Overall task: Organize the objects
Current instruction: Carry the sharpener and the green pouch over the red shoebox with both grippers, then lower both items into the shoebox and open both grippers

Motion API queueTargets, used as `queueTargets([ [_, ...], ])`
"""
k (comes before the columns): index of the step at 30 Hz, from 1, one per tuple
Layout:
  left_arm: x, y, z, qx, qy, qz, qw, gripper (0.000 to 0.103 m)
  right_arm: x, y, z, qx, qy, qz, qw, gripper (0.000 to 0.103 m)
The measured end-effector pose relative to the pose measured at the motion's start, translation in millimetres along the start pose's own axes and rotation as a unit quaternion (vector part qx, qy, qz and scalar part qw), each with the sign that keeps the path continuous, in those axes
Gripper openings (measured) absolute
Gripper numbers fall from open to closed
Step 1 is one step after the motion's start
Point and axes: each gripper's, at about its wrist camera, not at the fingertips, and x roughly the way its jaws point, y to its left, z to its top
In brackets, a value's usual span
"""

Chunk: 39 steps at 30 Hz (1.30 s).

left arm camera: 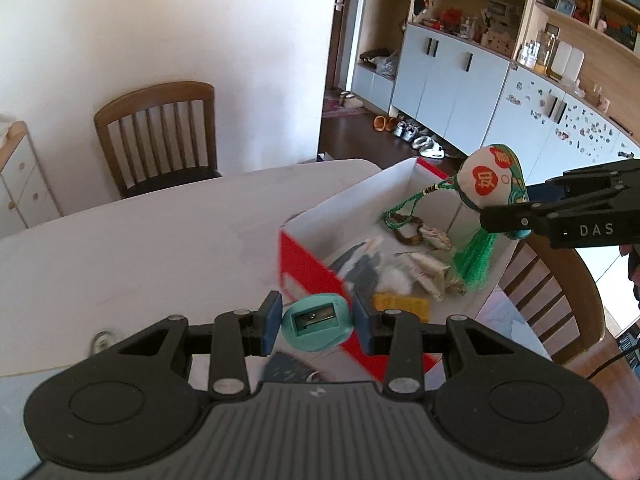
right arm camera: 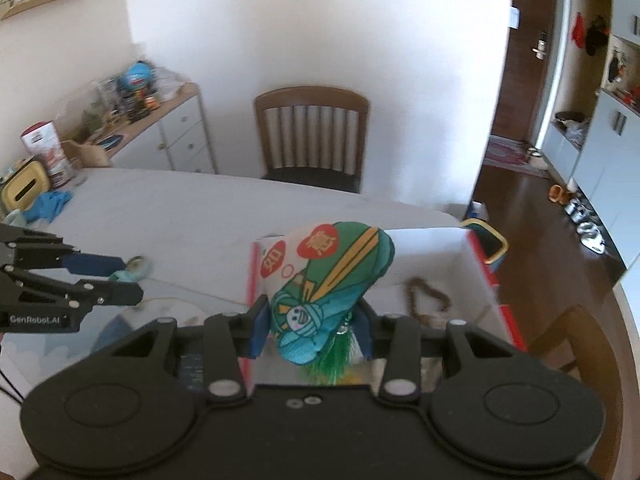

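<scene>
My left gripper [left arm camera: 316, 322] is shut on a teal pencil sharpener [left arm camera: 318, 326] and holds it above the near left corner of a red-and-white box [left arm camera: 304, 264]. My right gripper [right arm camera: 312, 326] is shut on a stuffed fabric charm [right arm camera: 324, 284] with red hearts and a green tassel, held over the box [right arm camera: 452, 248]. In the left wrist view the charm [left arm camera: 492, 184] hangs above the box's right side, its green cord trailing into the box. The left gripper [right arm camera: 120, 276] shows at the left of the right wrist view.
The box holds a bead bracelet [left arm camera: 408, 230], packets, a yellow card [left arm camera: 402, 306] and a photo. It sits on a white table [left arm camera: 140, 240]. Wooden chairs [left arm camera: 160, 136] stand at the far side and at the right. A yellow box and blue cloth [right arm camera: 46, 204] lie far left.
</scene>
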Motion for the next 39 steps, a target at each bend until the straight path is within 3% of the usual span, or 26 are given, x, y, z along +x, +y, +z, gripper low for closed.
queueTargets([
  [9,53.4,-55.6,20.7,0.014,0.02,0.001,0.9997,0.037,21.3,-55.8,-6.6,0.007,0.009,-0.027,1.0,0.041],
  [18,104.4,-93.4,31.2,0.027,0.046,0.006,0.9985,0.037,62.6,-93.8,-12.1,0.016,0.034,-0.023,0.999,0.042],
  [30,173.8,-109.6,35.5,0.033,0.098,0.021,0.9944,0.037,117.8,-111.8,-25.1,0.021,0.082,-0.006,0.996,0.042],
  [39,203.4,-106.3,31.4,0.029,0.138,0.027,0.9896,0.037,137.3,-113.4,-33.6,0.014,0.107,0.016,0.994,0.043],
])
